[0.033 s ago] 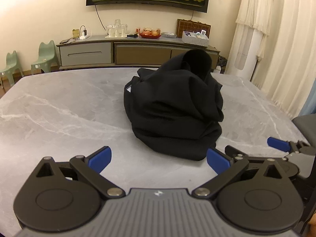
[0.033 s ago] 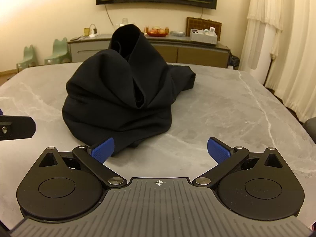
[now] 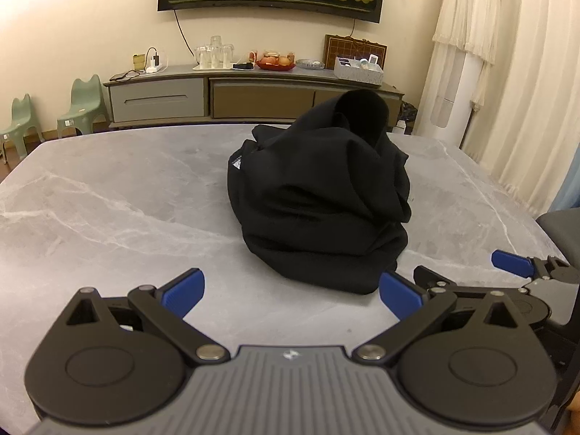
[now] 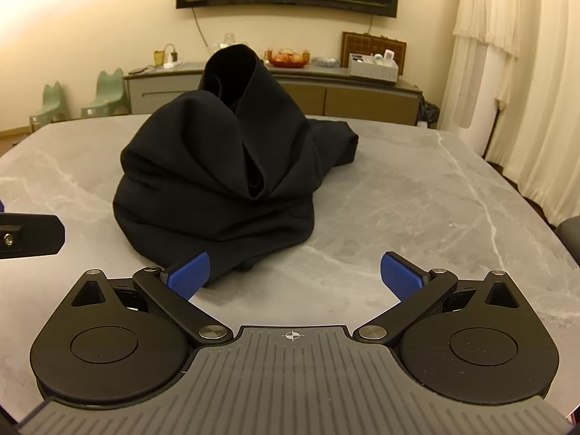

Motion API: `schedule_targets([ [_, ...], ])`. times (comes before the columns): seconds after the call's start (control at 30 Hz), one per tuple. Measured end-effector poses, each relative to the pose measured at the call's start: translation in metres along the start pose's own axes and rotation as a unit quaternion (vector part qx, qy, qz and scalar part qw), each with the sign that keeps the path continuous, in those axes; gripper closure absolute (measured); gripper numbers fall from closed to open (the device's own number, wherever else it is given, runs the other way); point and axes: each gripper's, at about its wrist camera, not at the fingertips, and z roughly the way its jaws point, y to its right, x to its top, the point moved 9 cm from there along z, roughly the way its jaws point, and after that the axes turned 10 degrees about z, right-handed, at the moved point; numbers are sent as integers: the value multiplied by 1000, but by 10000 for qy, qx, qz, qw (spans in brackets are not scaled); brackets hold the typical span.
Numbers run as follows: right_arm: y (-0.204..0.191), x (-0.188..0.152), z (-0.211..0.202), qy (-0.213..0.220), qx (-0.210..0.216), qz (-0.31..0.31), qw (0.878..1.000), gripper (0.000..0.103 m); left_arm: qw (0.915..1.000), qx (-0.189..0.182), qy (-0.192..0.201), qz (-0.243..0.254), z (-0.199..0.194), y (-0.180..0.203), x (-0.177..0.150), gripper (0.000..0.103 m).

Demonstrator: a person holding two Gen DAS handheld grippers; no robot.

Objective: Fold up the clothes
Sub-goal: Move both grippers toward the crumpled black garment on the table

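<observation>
Marble table [image 3: 108,199] bears crumpled black garment [image 3: 319,210].

bare marble table [image 3: 108,195] from 9 to 11 o'clock of the black garment heap [image 3: 319,203]; right gripper [image 3: 453,275] crowds its 4 o'clock side.

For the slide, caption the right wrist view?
Open right hand-held gripper facing a crumpled black garment heaped on a grey marble table.
</observation>
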Motion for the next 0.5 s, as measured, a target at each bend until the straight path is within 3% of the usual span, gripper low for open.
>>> schedule_targets([
  [0.5, -2, 0, 1, 16, -5, -47, 10000, 1, 9998, 25, -172, -51, 10, -3, -10, 0],
])
